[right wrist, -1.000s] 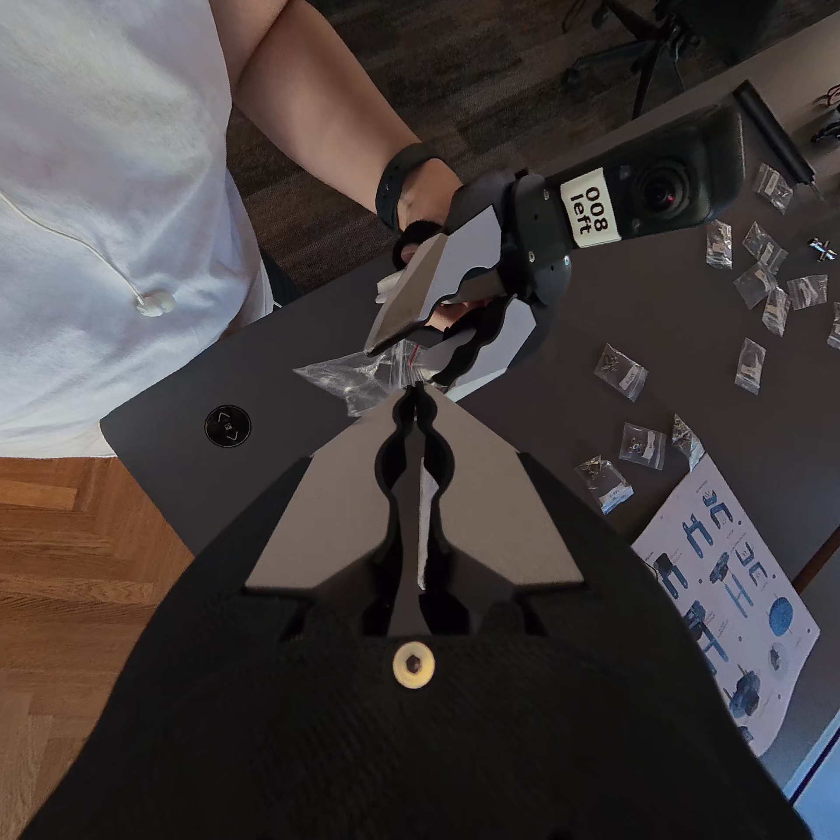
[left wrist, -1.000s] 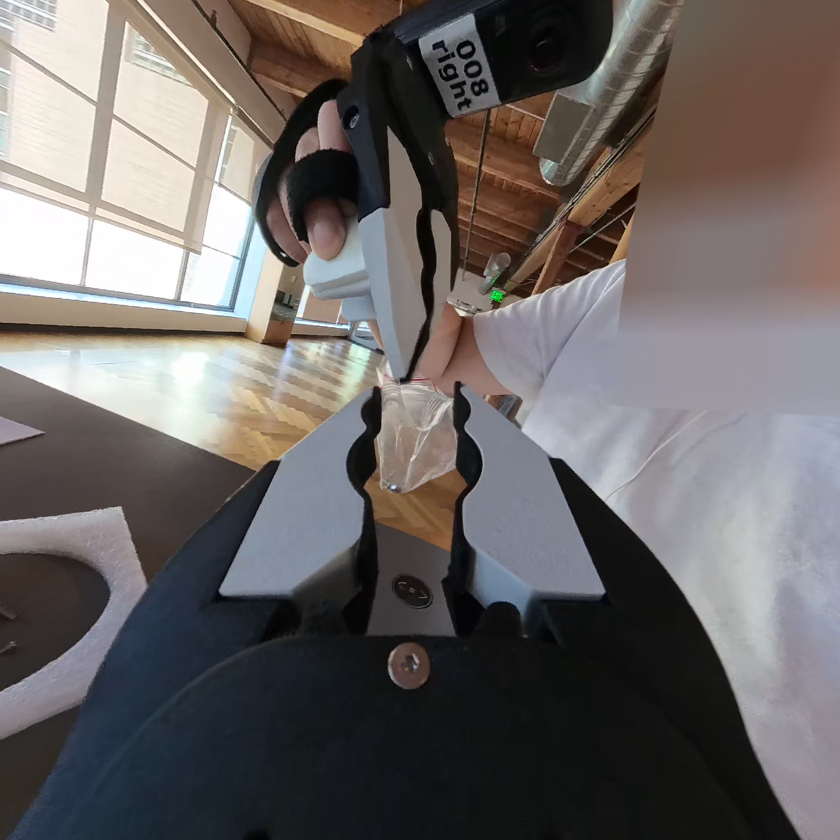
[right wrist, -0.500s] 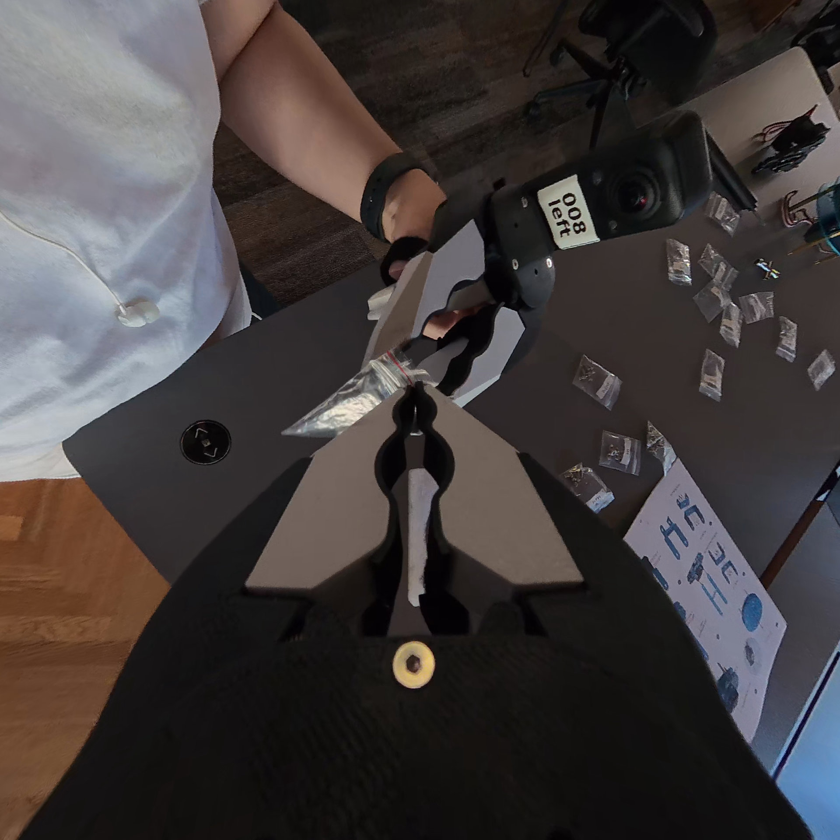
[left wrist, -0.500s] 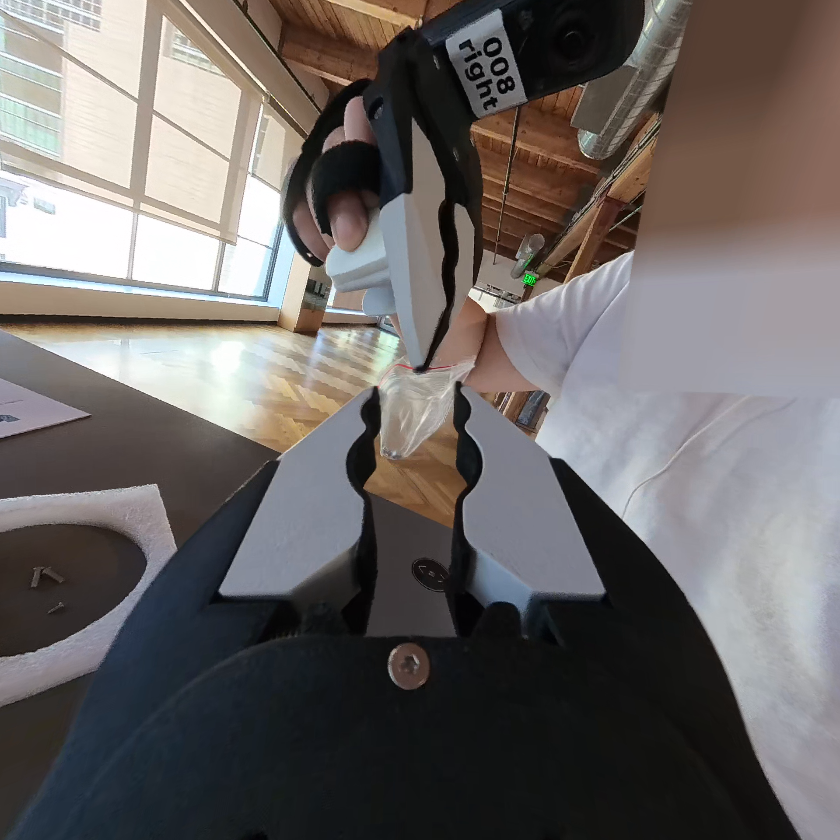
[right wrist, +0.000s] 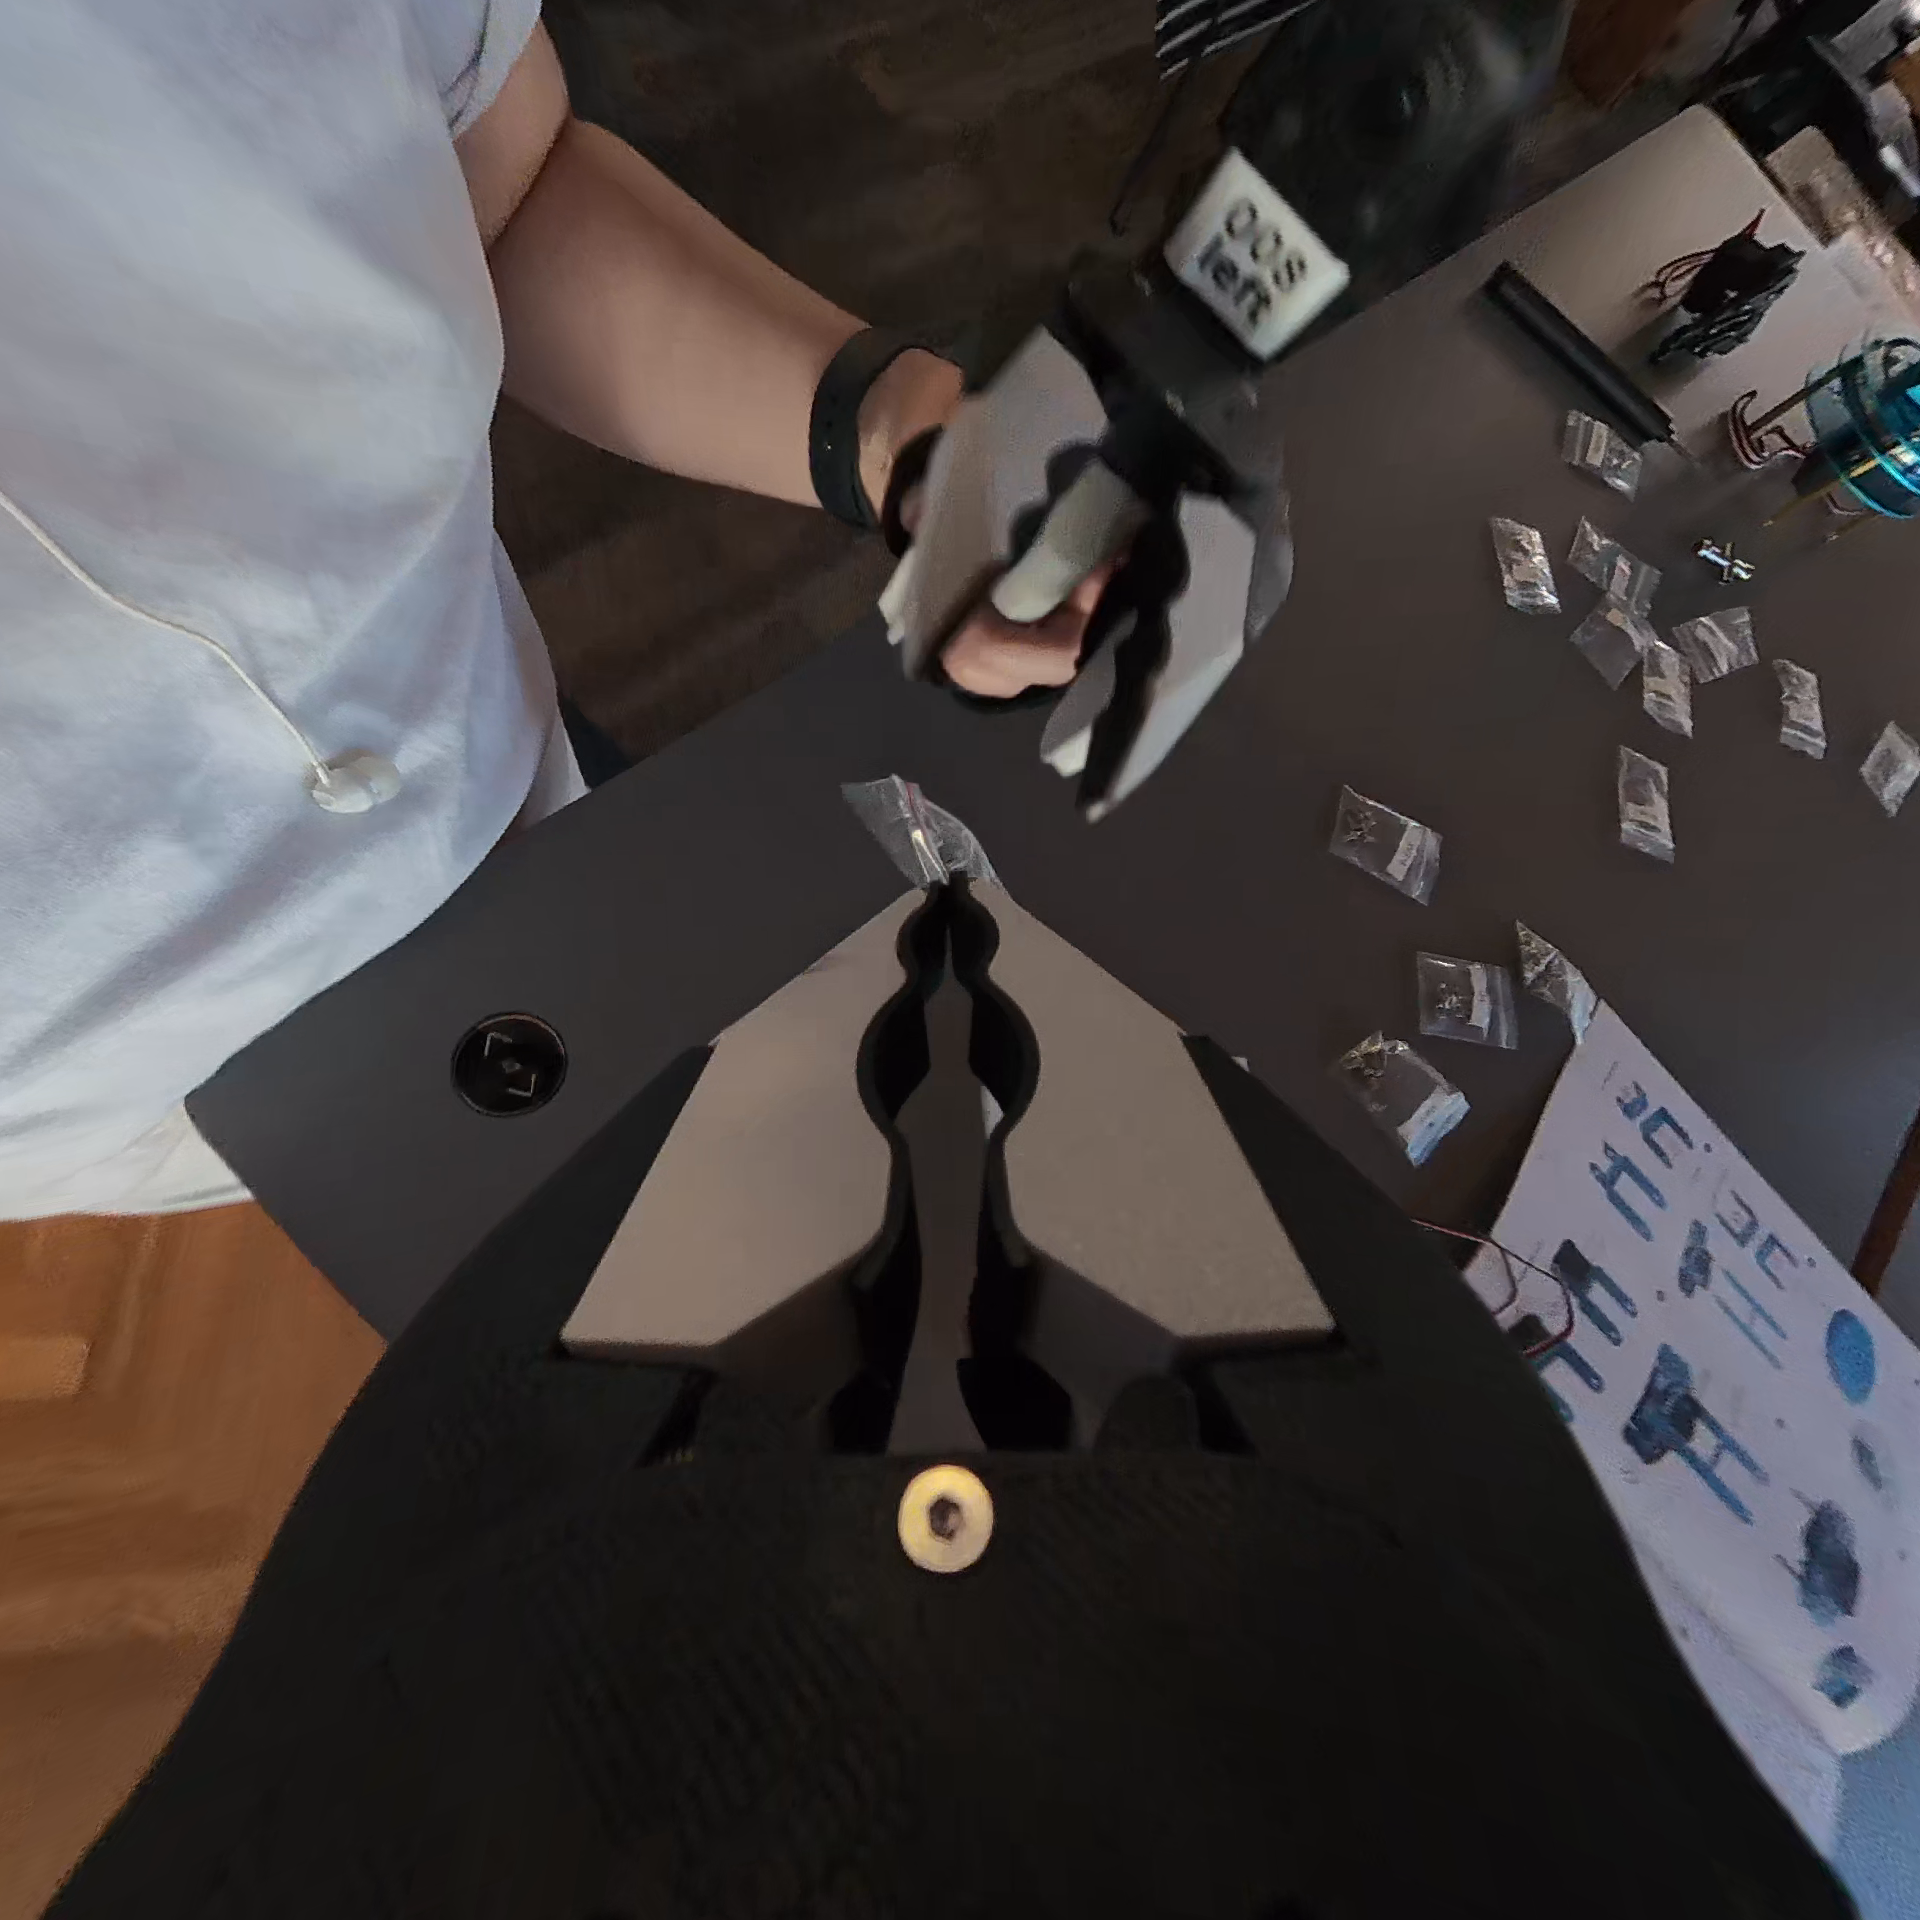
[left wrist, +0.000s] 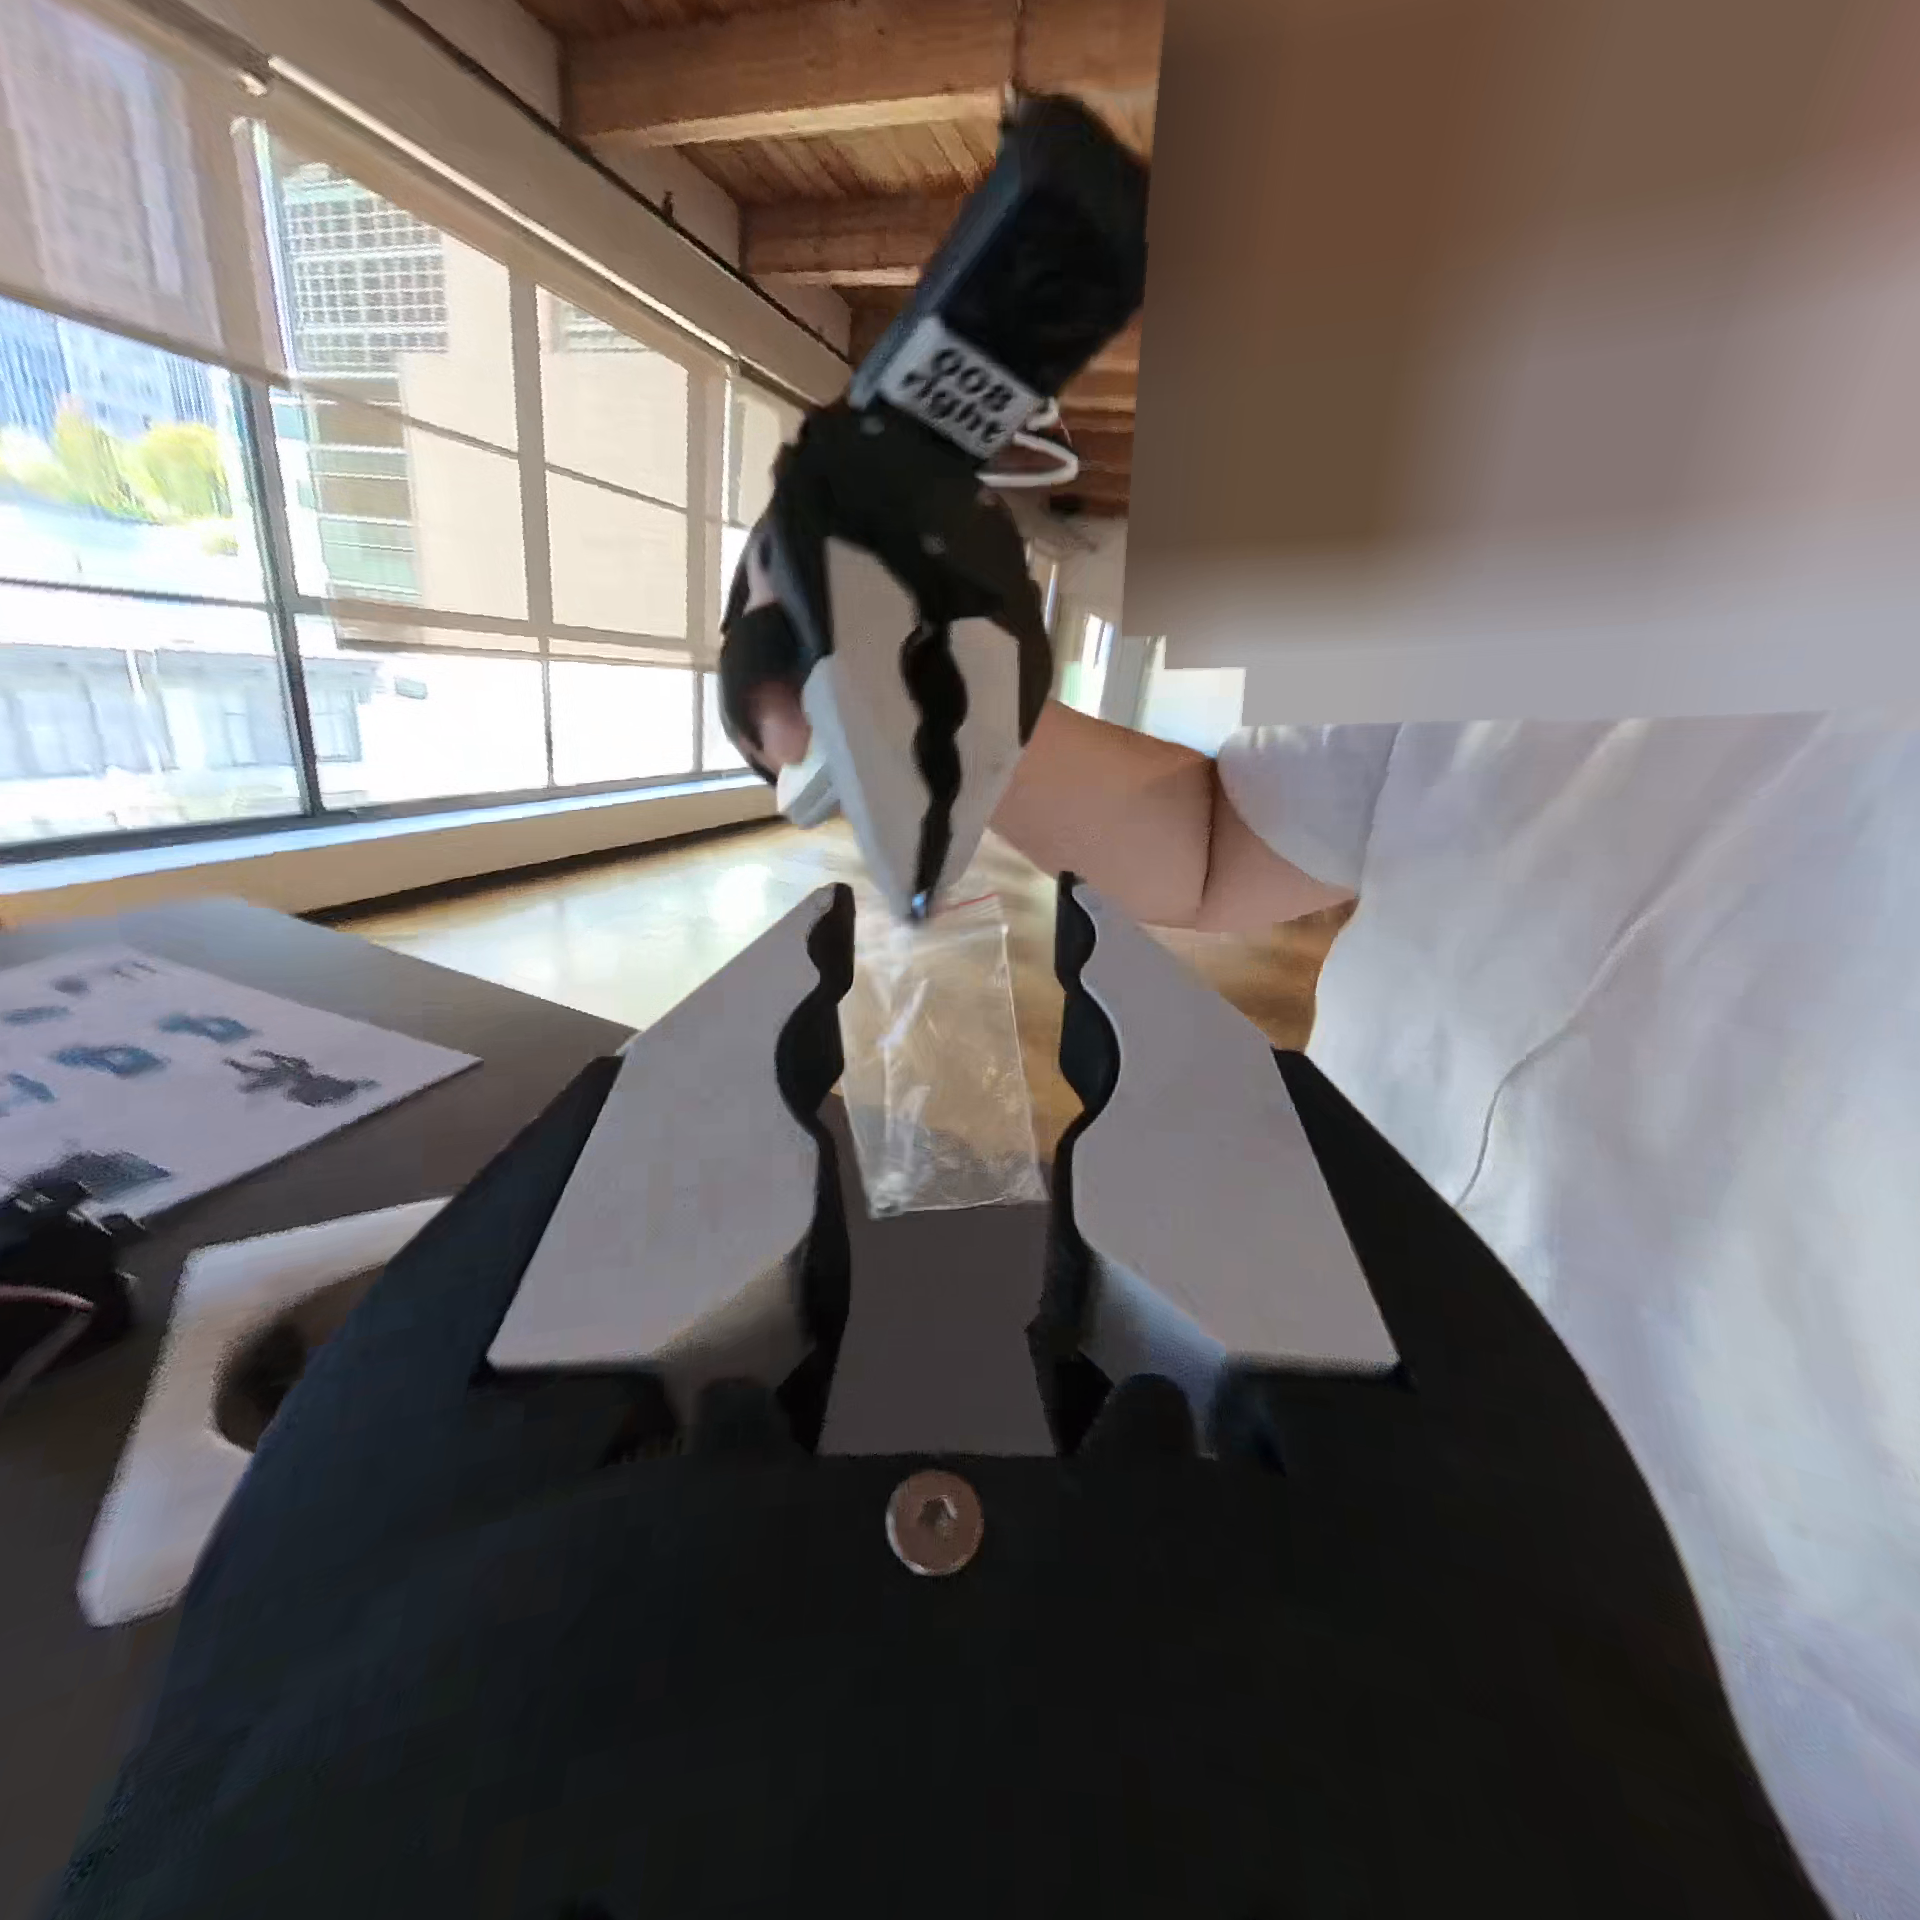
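Right wrist view shows the right claw (right wrist: pixel 950 883) pinched tight on the top edge of a small clear plastic bag (right wrist: pixel 914 831) (red-lined seal), hanging above the dark tabletop (right wrist: pixel 727 790). Apart from the bag, the left claw (right wrist: pixel 1018 717) gapes wide. More bags (right wrist: pixel 1387 857) lie scattered beside a printed sheet (right wrist: pixel 1704 1351).

Tall grid-paned windows (left wrist: pixel 343 540) fill the far left wall, letting in bright daylight that glares off the honey-coloured herringbone wood floor (left wrist: pixel 665 925). Exposed timber ceiling beams (left wrist: pixel 790 94) run overhead. A dark grey matte tabletop (right wrist: pixel 727 748) stands in the near ground, with dark carpet (right wrist: pixel 883 156) beyond its far edge.
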`<move>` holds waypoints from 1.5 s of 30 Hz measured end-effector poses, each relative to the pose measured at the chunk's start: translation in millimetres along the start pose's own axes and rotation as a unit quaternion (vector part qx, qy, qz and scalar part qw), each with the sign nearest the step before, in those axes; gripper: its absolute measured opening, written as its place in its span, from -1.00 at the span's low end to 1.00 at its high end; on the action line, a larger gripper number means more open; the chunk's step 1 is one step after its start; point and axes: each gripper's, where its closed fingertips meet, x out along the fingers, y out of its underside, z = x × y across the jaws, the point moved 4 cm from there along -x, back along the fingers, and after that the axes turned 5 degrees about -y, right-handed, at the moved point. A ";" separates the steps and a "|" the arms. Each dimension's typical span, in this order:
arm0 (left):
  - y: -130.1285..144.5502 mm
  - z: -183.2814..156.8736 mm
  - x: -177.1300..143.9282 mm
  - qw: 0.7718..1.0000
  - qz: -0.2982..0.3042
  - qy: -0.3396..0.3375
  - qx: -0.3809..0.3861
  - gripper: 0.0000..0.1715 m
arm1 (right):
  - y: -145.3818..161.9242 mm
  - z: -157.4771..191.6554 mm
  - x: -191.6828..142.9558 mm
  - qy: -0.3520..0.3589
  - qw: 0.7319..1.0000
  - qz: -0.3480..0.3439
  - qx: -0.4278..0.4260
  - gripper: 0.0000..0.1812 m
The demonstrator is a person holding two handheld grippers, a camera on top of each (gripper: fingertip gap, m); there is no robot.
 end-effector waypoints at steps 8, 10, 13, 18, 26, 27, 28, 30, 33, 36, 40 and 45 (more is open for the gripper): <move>4.7 9.2 12.8 0.994 0.079 0.028 -0.072 -0.35 | 23.9 2.8 13.3 0.088 0.995 -0.031 0.033 -1.00; 18.7 16.2 17.0 0.992 0.091 0.002 -0.093 -0.33 | 29.6 1.0 16.2 0.131 0.991 -0.015 0.029 -1.00; 33.2 19.6 24.2 0.985 0.126 -0.086 -0.082 -0.37 | 36.5 -4.1 14.6 0.191 0.981 0.002 0.047 -1.00; 46.3 21.0 17.2 0.956 0.172 -0.237 -0.006 -0.57 | 48.0 -5.6 18.8 0.219 0.970 0.000 0.104 -1.00; 36.4 41.8 -8.5 0.932 0.160 -0.226 -0.235 -0.58 | 60.3 6.9 50.5 0.227 0.969 0.094 0.016 -1.00; 41.0 43.4 -6.5 0.926 0.178 -0.216 -0.254 -0.58 | 61.2 8.3 55.3 0.222 0.969 0.105 0.004 -1.00; 46.3 45.4 -4.7 0.921 0.193 -0.217 -0.259 -0.59 | 60.6 9.3 59.2 0.219 0.970 0.109 -0.007 -1.00; 58.9 47.7 -2.5 0.913 0.230 -0.225 -0.250 -0.60 | 58.1 10.5 64.4 0.213 0.971 0.108 -0.021 -1.00; 72.5 44.9 1.0 0.906 0.264 -0.216 -0.249 -0.66 | 56.1 10.4 66.4 0.213 0.971 0.109 -0.028 -1.00; 76.3 43.4 0.3 0.905 0.267 -0.203 -0.261 -0.73 | 57.3 13.0 69.2 0.210 0.970 0.115 -0.038 -1.00; 83.0 40.7 -3.0 0.900 0.283 -0.194 -0.268 -0.76 | 58.9 15.5 69.9 0.211 0.969 0.121 -0.045 -1.00; 88.3 36.3 -4.9 0.900 0.296 -0.173 -0.270 -1.00 | 60.1 16.3 69.5 0.210 0.969 0.123 -0.053 -1.00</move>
